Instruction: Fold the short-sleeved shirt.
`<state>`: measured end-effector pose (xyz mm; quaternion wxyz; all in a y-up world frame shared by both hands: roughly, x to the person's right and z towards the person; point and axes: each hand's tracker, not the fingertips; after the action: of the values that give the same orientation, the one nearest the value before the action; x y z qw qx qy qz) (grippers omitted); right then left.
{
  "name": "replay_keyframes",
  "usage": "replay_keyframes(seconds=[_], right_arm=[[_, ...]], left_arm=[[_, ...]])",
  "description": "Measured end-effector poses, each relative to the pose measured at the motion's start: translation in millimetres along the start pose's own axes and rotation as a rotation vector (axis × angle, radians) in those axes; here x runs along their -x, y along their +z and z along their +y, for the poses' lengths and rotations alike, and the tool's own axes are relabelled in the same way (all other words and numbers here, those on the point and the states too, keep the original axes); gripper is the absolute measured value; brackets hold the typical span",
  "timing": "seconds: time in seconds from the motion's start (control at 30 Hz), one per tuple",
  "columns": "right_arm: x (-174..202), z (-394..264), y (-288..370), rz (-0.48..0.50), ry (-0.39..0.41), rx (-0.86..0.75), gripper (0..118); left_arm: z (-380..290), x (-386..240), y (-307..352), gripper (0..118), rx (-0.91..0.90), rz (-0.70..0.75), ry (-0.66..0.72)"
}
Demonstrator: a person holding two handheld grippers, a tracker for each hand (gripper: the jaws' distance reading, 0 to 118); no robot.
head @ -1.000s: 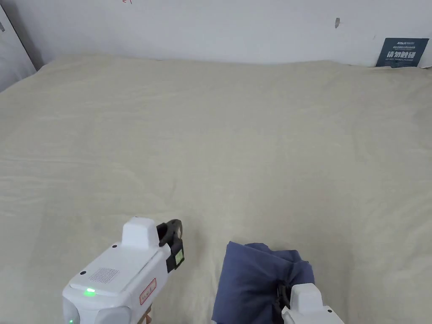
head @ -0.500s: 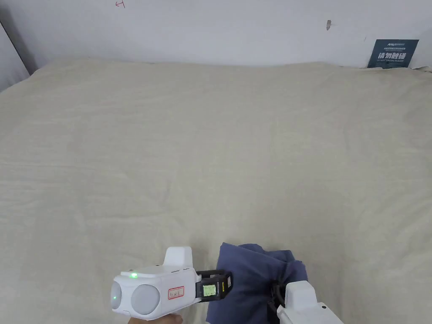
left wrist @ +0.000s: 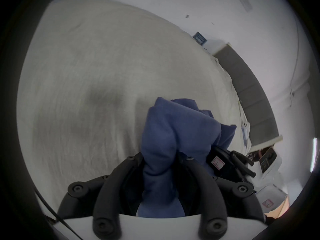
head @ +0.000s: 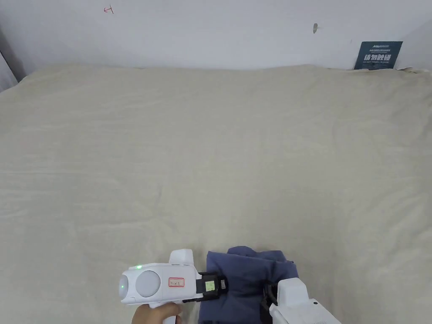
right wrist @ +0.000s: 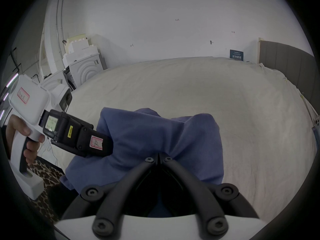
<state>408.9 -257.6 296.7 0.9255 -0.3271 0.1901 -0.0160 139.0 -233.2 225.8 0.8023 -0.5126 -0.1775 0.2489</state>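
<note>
The blue short-sleeved shirt (head: 249, 274) lies bunched up at the near edge of the bed. My left gripper (head: 223, 284) points rightward into the bunch's left side. In the left gripper view a thick wad of the shirt (left wrist: 173, 131) fills the gap between the jaws of my left gripper (left wrist: 160, 159), which press on it from both sides. My right gripper (head: 270, 295) comes in from the near right. In the right gripper view my right gripper (right wrist: 158, 158) has its jaw tips together, pinching a fold of the shirt (right wrist: 155, 134).
The cream bed sheet (head: 211, 147) stretches wide to the far wall. A blue sign (head: 377, 55) leans on the wall at the back right. A grey headboard (right wrist: 285, 67) runs along the right side; white appliances (right wrist: 83, 70) stand to the left. A leopard-pattern surface (right wrist: 46, 174) lies below the bed edge.
My left gripper has swung from pointing away to pointing right and moved into the shirt's left side, taking hold of it. The right gripper stays on the shirt. The head camera drifted.
</note>
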Motion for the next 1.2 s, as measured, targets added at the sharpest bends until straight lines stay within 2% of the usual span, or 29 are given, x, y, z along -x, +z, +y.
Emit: replay_keyframes(seconds=[0.07,0.17,0.23,0.3,0.47,0.7,0.93,1.2], right_arm=[[-2.0,4.4,3.3,0.011,-0.031,-0.001,0],[-2.3,20.0,19.6,-0.003,-0.032,-0.053,0],[-5.7,38.4,34.8,0.009,-0.048,-0.116,0],[-7.9,59.5,49.3,-0.012,-0.031,-0.167,0],[-10.3,117.3,90.8,-0.052,0.003,-0.295,0],[-12.1,173.5,128.8,-0.102,0.048,-0.403,0],[-10.4,197.2,133.1,-0.13,0.065,-0.442,0],[-8.6,209.1,114.1,-0.159,0.078,-0.433,0]], left_arm=[[-0.9,-3.4,3.8,19,0.0,-0.001,-0.02],[0.7,-6.2,15.8,15,-0.025,-0.034,-0.01],[5.1,-6.2,28.0,14,-0.054,-0.076,0.012],[10.3,-5.6,40.7,14,-0.074,-0.096,0.009],[31.4,12.9,78.9,14,-0.118,-0.033,-0.029],[75.1,80.7,166.5,14,-0.22,0.172,-0.032],[113.9,144.2,258.1,14,-0.313,0.434,-0.007],[143.7,205.5,304.8,14,-0.299,0.617,0.028]])
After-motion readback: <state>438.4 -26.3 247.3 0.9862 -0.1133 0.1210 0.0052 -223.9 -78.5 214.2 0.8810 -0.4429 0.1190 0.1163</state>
